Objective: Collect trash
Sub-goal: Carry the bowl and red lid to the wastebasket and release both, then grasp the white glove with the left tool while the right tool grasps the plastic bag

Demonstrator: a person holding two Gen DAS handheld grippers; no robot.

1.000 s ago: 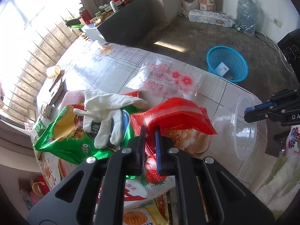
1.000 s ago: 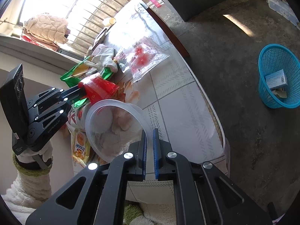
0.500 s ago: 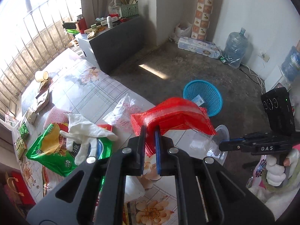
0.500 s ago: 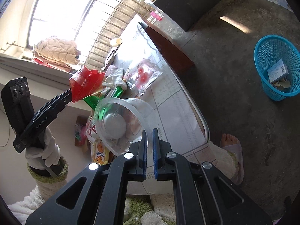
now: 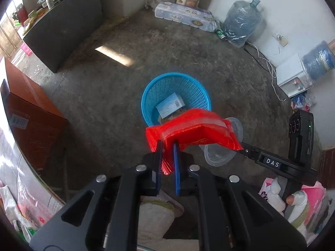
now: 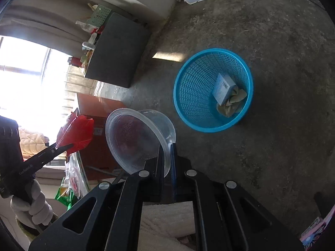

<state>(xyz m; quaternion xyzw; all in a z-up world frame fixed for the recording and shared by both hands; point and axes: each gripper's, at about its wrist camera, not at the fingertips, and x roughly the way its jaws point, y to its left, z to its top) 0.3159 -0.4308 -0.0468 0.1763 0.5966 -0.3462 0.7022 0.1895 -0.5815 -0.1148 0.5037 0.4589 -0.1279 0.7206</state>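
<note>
The left tongs pinch a red wrapper, and the right tongs clamp the rim of a clear plastic tub. Both pieces hang in the air, short of the blue basket on the floor. The carry is under way; next, bring each over the basket's mouth and let go.

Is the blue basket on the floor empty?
No, the blue basket already holds a small white box and a crumpled piece of cloth or paper.
</note>
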